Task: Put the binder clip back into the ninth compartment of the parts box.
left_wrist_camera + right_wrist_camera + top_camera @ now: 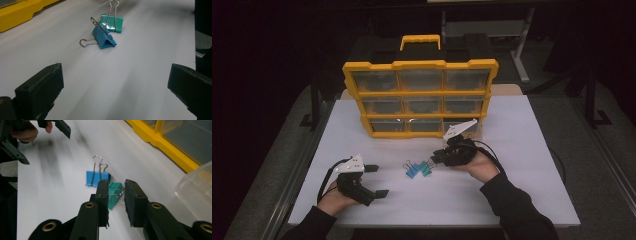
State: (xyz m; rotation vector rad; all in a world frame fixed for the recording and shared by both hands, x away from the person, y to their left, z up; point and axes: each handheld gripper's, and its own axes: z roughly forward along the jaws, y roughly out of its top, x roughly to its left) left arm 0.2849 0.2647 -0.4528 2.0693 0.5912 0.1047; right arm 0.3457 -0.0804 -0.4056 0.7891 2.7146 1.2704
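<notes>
A green binder clip (113, 195) lies on the white table (512, 150), just in front of the person and right beside a blue binder clip (96, 178); the two touch or nearly touch at one corner. In the left gripper view the green clip lies flat with its wire handles pointing away, and the blue one stands on its side just in front of it, one handle on the table and one raised. The right gripper (115, 195) is low over the green clip, its jaws narrowly parted on either side of it; the clip's body and wire handles sit between the pads, which do not visibly press on it, so the grip is loose. A clear plastic bin (197, 187) is at the edge of the right gripper view. The left gripper (378, 181) rests well to the left of the clips, its jaws spread wide with nothing between them. Behind the clips stands a yellow organiser (419, 97) with rows of clear drawers
</notes>
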